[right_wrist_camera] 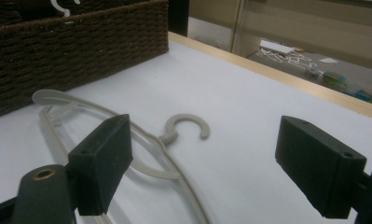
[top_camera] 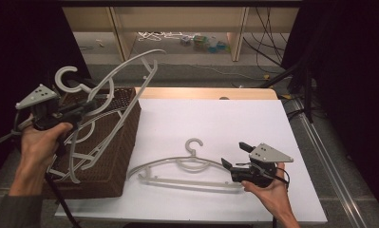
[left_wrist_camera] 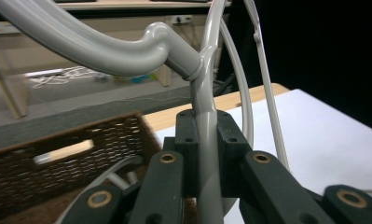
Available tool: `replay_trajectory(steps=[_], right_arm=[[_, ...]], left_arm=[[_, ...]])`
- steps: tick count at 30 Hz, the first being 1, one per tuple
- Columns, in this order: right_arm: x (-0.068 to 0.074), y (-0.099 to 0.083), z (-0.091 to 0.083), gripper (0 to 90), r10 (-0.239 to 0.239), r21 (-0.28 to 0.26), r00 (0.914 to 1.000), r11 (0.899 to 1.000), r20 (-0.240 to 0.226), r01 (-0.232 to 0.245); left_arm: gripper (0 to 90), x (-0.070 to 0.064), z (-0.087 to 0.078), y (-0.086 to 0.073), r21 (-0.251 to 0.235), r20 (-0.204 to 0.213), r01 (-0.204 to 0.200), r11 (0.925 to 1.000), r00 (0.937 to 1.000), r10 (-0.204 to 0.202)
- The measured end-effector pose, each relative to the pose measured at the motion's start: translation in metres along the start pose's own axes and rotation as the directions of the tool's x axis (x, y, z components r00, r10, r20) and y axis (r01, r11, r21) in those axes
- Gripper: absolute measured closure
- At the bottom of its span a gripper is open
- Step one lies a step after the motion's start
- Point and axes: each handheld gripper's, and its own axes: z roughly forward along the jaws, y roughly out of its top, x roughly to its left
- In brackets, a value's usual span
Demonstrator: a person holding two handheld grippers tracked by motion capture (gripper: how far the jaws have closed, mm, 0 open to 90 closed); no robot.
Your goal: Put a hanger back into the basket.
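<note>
Left tool (top_camera: pixel 78 113) was pinching a smooth grey plastic hanger (top_camera: pixel 125 71) over the woven brown basket (top_camera: pixel 123 137) at the tabletop's left edge. Right tool (top_camera: pixel 235 156) sat spread wide beside a second hanger (top_camera: pixel 187 166), flat near the front edge.

The left hand (top_camera: pixel 37 142) sits at about nine o'clock in the high view, raised, gripping the left gripper (top_camera: pixel 85 108), which points toward three o'clock. Its fingers (left_wrist_camera: pixel 188 140) are closed tight on a grey hanger (left_wrist_camera: pixel 204 154). The right hand (top_camera: pixel 268 187) lies palm-up at about five o'clock, cradling the right gripper (top_camera: pixel 235 156), which points toward nine o'clock with fingers (right_wrist_camera: pixel 102 158) spread wide.
</note>
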Motion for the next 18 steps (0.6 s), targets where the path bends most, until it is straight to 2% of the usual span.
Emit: replay_trajectory(steps=[6,8,12,18], right_arm=[[0.000,-0.001,0.001,19.7,-0.002,0.018,0.9999,1.000,-0.014,0.002],[0.000,-0.002,0.002,19.7,-0.001,0.019,0.9999,1.000,-0.012,0.002],[0.001,-0.002,0.002,19.7,-0.003,0.023,0.9998,1.000,-0.019,0.004],[0.001,-0.002,0.002,19.7,-0.003,0.025,0.9998,1.000,-0.018,0.003]], left_arm=[[81.5,0.022,-0.002,0.004,0.027,-0.079,-0.014,0.9995,0.9968,0.017],[81.5,0.029,0.000,0.003,0.047,-0.113,-0.024,0.9986,0.9931,0.030],[81.5,0.040,0.005,0.000,0.073,-0.142,-0.038,0.9967,0.9888,0.048],[81.5,0.056,0.013,-0.003,0.080,-0.179,-0.075,0.9940,0.9799,0.088]])
